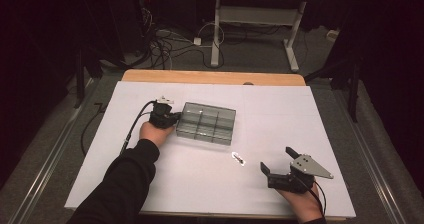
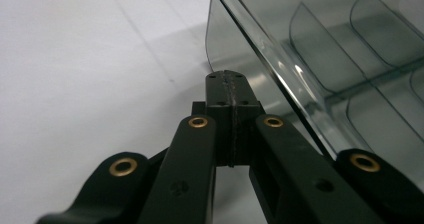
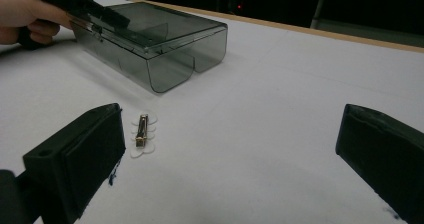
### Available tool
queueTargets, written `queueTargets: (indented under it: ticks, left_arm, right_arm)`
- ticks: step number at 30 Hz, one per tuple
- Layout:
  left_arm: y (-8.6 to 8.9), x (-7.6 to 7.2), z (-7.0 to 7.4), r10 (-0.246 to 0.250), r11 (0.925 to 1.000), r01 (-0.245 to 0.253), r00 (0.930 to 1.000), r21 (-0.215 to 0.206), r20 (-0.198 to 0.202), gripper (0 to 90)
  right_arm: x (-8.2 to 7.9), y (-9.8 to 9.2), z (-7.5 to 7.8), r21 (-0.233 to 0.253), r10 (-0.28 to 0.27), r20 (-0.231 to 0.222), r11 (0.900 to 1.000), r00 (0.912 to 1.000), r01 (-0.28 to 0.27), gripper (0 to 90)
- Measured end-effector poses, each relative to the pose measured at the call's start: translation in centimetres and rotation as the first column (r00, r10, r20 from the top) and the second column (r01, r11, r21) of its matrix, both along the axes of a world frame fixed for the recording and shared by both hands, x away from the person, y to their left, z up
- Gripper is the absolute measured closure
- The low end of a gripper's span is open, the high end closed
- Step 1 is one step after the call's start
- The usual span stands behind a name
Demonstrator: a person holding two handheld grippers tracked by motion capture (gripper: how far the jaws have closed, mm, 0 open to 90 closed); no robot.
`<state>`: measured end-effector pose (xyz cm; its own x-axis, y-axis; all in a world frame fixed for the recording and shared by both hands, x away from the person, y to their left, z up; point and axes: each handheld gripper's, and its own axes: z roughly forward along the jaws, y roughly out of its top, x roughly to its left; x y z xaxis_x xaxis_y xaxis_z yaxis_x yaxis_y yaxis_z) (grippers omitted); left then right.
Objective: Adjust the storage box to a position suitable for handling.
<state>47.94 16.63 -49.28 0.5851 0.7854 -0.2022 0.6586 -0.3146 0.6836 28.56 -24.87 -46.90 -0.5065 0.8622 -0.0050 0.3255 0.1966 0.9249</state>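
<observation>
Where the high view looks down on the counter [image 1: 280, 114], covered in a white sheet with a wooden edge at the far side, the following stand recorded. Item one: smoky grey transparent plastic compartment box [image 1: 206, 123], lid down, left of centre on the sheet. Item two: left gripper [image 1: 172, 118], black, held in the person's left hand [image 1: 155, 133], its tip against the box's left end; dark sleeve behind, cable trailing off towards the counter's left edge. Item three: small white scalloped card carrying a brass-coloured clip [image 1: 239, 158], lying flat, near the box's near right corner but apart from it. Item four: right gripper [image 1: 278, 160], black with a grey three-cornered plate on top, at the near right of the counter, jaws spread wide with nothing between them, card a little way to their left.

Left gripper view: jaws pressed together, pads meeting along a thin seam, nothing visible between them. Their tip sits at the box's [image 2: 320, 59] lower rounded corner, close under the lid's edge; whether they touch the wall cannot be told. Curved dividers show through the plastic.

Right gripper view: own jaws parted far to either side, empty. Card and clip [image 3: 142, 133] lie just beside the left jaw, not touching. Box [image 3: 150, 44] beyond, with the other hand [image 3: 25, 19] and its gripper at the far left end.
</observation>
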Motion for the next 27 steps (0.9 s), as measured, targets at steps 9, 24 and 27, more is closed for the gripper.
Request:
queueTargets:
  ticks: [9,24,27]
  left_arm:
    - [-2.1,-2.4,0.0,-0.080,0.9968,0.080,0.9966,0.002,-0.022,88.2]
    - [-5.3,-7.0,0.4,-0.194,0.9810,0.194,0.9811,0.011,-0.003,88.1]
    - [-5.9,-7.9,0.5,-0.217,0.9762,0.217,0.9760,0.014,0.018,88.1]
  right_arm:
    - [-0.1,-0.1,0.1,0.001,-0.006,0.001,1.000,1.0000,0.006,0.3]
    - [0.1,-0.9,0.2,0.013,-0.041,0.006,0.999,0.9991,0.041,0.2]
    - [0.2,-1.0,0.2,0.016,-0.048,0.004,0.999,0.9988,0.048,0.3]
